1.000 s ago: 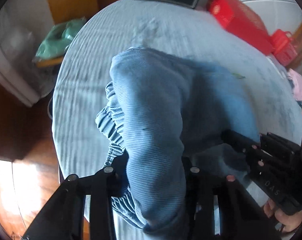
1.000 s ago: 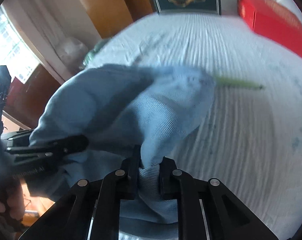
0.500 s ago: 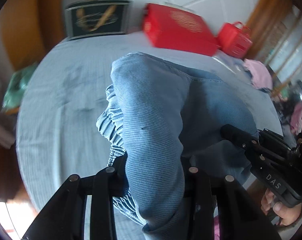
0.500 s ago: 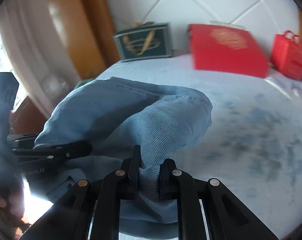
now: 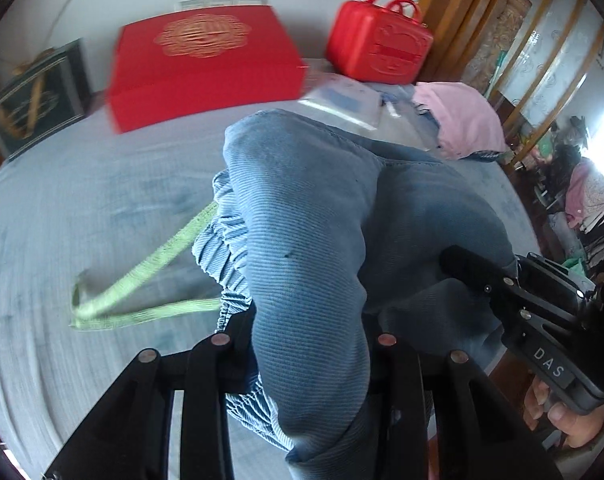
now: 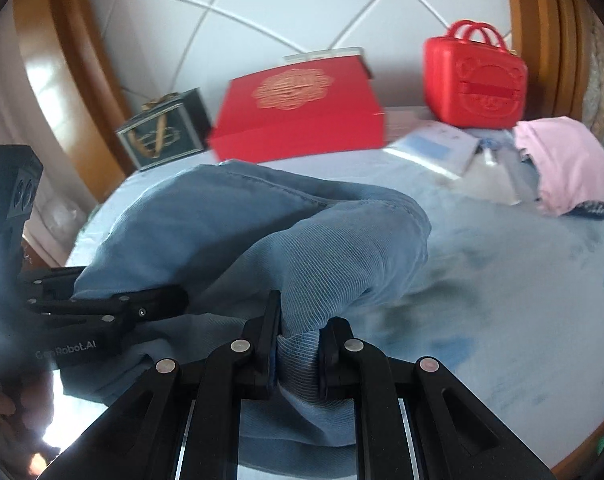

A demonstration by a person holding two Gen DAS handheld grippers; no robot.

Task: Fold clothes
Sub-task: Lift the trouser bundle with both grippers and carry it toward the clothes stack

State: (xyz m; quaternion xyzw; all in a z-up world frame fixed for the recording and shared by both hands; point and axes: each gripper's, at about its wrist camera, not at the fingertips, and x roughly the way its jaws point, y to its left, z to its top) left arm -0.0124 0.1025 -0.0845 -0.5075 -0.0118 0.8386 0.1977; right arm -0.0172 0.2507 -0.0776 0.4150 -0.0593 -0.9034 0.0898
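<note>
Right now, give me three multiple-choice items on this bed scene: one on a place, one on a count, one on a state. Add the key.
1. Where does the pink garment lie?
A. on the bed, just below and right of the red case
B. on the dark gift box
C. between the right gripper's pads

2. How many red things stand at the headboard?
A. one
B. two
C. four

3. What state is the right gripper in?
A. open, nothing in it
B. shut on the blue garment
C. shut on the green strap

Key: 1 A, the pink cloth is heaped on the bed beside the case. 2 B, only the flat red box and the case are red. 3 B, a bunch of blue ribbed cloth is pinched between its pads; the left gripper clamps the same garment.
</note>
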